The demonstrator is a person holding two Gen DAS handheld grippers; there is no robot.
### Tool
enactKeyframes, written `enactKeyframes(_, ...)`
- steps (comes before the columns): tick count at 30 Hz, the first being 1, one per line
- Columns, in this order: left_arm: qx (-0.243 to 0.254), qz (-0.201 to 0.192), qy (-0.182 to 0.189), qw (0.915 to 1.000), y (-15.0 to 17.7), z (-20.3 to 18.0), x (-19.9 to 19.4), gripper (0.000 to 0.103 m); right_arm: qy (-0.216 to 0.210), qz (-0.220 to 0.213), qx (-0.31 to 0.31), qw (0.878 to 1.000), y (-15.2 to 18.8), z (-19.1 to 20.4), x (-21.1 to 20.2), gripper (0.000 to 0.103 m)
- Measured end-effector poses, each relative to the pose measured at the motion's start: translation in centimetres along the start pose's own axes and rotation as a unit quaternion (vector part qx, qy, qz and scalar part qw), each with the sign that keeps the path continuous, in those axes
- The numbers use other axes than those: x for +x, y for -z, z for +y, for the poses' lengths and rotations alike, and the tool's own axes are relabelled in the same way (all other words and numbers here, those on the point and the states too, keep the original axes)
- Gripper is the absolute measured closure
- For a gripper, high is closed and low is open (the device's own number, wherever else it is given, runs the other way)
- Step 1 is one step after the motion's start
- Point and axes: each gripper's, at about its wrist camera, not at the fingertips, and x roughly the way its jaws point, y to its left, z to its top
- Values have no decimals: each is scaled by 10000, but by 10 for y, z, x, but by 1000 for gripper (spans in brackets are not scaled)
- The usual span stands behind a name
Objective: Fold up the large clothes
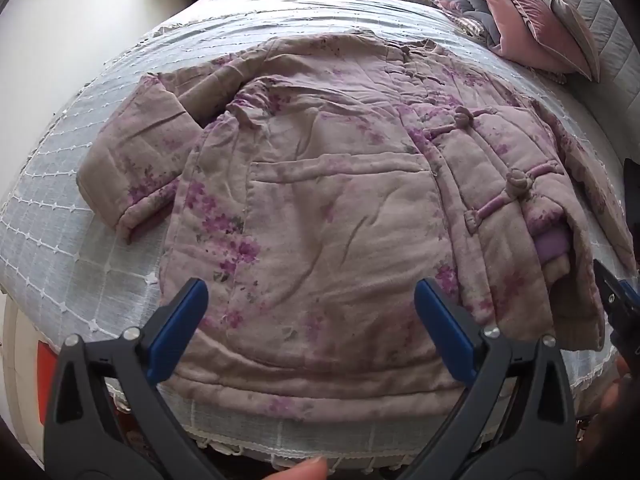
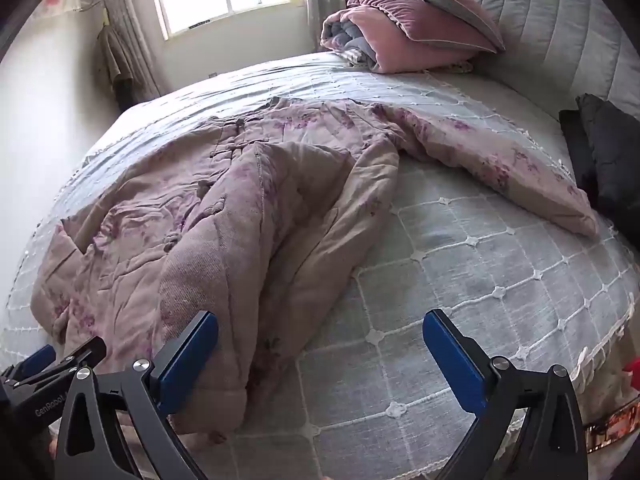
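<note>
Padded coat (image 1: 320, 208) lies flat on the bed (image 2: 460, 264) just beyond both grippers' widely spread, empty fingers (image 1: 180, 328).

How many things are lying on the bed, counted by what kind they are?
Flowery padded coat: 1
Pink cushions: 2
Rolled pink and grey quilt: 1
Dark cushion: 1
Total: 5
</note>
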Motion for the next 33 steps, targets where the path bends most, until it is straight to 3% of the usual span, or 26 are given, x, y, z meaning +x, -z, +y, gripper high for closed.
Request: enactKeyframes(33, 46, -3, -52, 10000, 1, 0, 2, 1, -6, 30, -49, 10000, 2, 4, 2, 0)
